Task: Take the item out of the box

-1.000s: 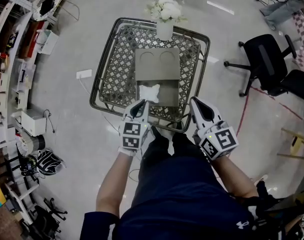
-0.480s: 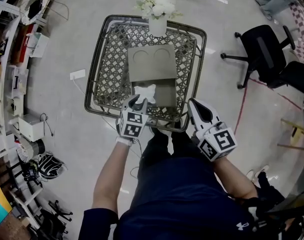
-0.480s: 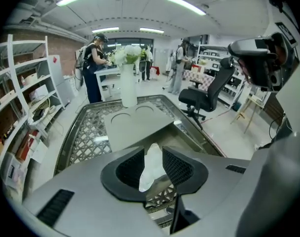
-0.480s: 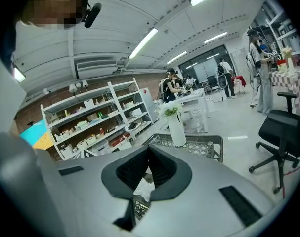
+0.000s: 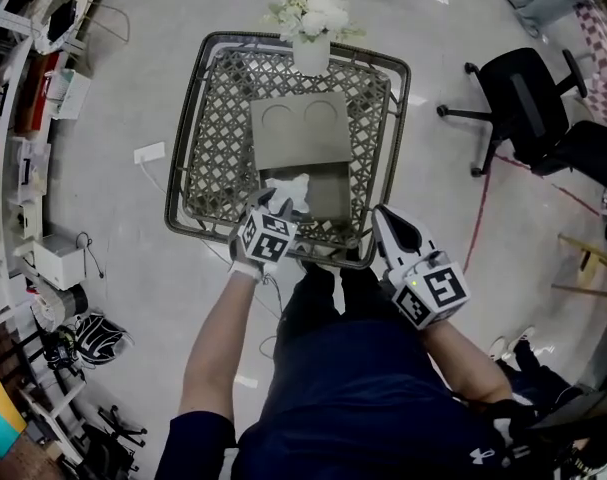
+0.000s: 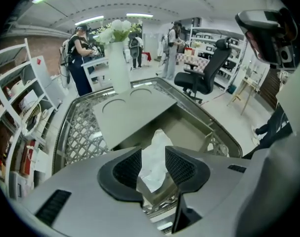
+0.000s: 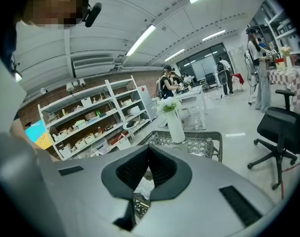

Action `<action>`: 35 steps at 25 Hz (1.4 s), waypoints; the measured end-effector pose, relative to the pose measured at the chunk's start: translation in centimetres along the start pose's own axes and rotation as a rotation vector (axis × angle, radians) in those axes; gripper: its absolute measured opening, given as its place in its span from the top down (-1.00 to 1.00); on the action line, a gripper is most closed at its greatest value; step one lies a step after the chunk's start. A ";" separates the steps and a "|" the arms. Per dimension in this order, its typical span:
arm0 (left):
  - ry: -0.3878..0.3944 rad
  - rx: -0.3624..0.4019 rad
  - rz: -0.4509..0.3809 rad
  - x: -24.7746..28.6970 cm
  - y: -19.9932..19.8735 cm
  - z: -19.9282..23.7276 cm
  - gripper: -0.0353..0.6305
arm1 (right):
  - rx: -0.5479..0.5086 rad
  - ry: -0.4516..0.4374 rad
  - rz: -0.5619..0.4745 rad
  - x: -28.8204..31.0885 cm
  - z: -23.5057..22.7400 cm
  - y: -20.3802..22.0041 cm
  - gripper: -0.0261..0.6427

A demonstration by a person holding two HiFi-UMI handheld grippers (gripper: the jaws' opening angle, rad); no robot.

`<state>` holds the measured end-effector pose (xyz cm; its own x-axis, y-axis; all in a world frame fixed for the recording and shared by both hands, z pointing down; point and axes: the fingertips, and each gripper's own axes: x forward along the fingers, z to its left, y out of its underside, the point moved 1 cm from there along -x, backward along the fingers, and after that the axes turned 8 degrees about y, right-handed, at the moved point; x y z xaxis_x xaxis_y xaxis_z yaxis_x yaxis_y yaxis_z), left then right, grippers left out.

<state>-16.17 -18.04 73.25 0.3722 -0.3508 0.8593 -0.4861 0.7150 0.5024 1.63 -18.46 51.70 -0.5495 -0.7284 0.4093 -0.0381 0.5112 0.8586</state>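
A grey box (image 5: pixel 331 196) with its lid (image 5: pixel 301 126) folded back lies on the metal lattice table (image 5: pixel 179 182). A crumpled white item (image 5: pixel 294 190) sticks up from the box's near left corner. My left gripper (image 5: pixel 271 204) points steeply down just at the item's near side. Its jaws have just been opening and now stand open. In the left gripper view the white item (image 6: pixel 157 141) shows in the gap of the left gripper (image 6: pixel 153 163), with neither pad pressing on it. My right gripper (image 5: pixel 386 218) is shut and empty, by the table's near right edge.
A white vase of flowers (image 5: pixel 311 30) stands at the table's far edge, behind the box lid. A black office chair (image 5: pixel 528 108) is off to the right, and shelves (image 5: pixel 23 118) line the left. My legs stand against the table's near rim.
My left gripper has dropped toward the box and tipped further down, and its jaws have gone from shut to open. The right gripper has sunk slightly. The white item stays in the box.
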 end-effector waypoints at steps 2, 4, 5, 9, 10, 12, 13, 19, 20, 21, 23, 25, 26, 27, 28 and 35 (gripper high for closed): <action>0.003 0.060 0.032 0.6 0.0 0.1 0.42 | 0.002 0.003 0.005 0.1 0.1 0.2 0.92; 0.014 0.121 0.064 1.3 0.0 0.1 0.42 | 0.004 0.007 0.008 0.2 0.1 0.3 0.92; 0.027 0.144 0.082 1.6 0.1 0.0 0.42 | 0.005 0.010 0.008 0.2 0.1 0.3 0.92; 0.086 0.190 0.147 2.9 0.5 -0.3 0.41 | 0.012 0.023 0.011 0.2 0.0 0.5 0.92; 0.090 0.201 0.157 3.1 0.4 -0.3 0.41 | 0.014 0.027 0.012 0.2 -0.1 0.6 0.92; 0.095 0.226 0.175 3.6 0.4 -0.2 0.41 | 0.020 0.035 0.014 0.2 -0.3 0.7 0.92; 0.102 0.238 0.186 3.9 0.5 -0.2 0.41 | 0.022 0.039 0.014 0.2 -0.4 0.7 0.92; 0.129 0.344 0.273 5.1 1.3 -0.4 0.41 | 0.029 0.051 0.017 0.0 -0.6 0.9 0.92; 0.129 0.358 0.283 5.2 1.4 -0.3 0.42 | 0.030 0.052 0.017 -0.1 -0.5 1.0 0.92; 0.129 0.370 0.294 5.3 1.5 -0.2 0.42 | 0.030 0.053 0.018 -0.1 -0.5 1.1 0.92; 0.129 0.393 0.315 5.6 1.7 -0.1 0.42 | 0.031 0.055 0.019 -0.2 -0.5 1.2 0.92; 0.126 0.420 0.330 5.8 1.8 -0.1 0.43 | 0.034 0.054 0.020 -0.3 -0.4 1.3 0.92; 0.125 0.433 0.336 5.9 1.8 -0.1 0.44 | 0.036 0.054 0.022 -0.3 -0.4 1.4 0.92; 0.125 0.443 0.341 6.0 1.8 -0.1 0.44 | 0.039 0.053 0.024 -0.3 -0.3 1.5 0.92; 0.127 0.449 0.345 6.1 1.9 -0.1 0.46 | 0.041 0.053 0.025 -0.3 -0.3 1.6 0.92; 0.136 0.441 0.331 6.1 2.1 -0.5 0.73 | 0.052 0.058 0.030 -0.6 -0.1 1.9 0.92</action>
<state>-14.57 -18.40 79.46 0.2281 -0.0493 0.9724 -0.8673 0.4435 0.2259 1.96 -17.11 53.10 -0.5017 -0.7369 0.4532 -0.0661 0.5550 0.8293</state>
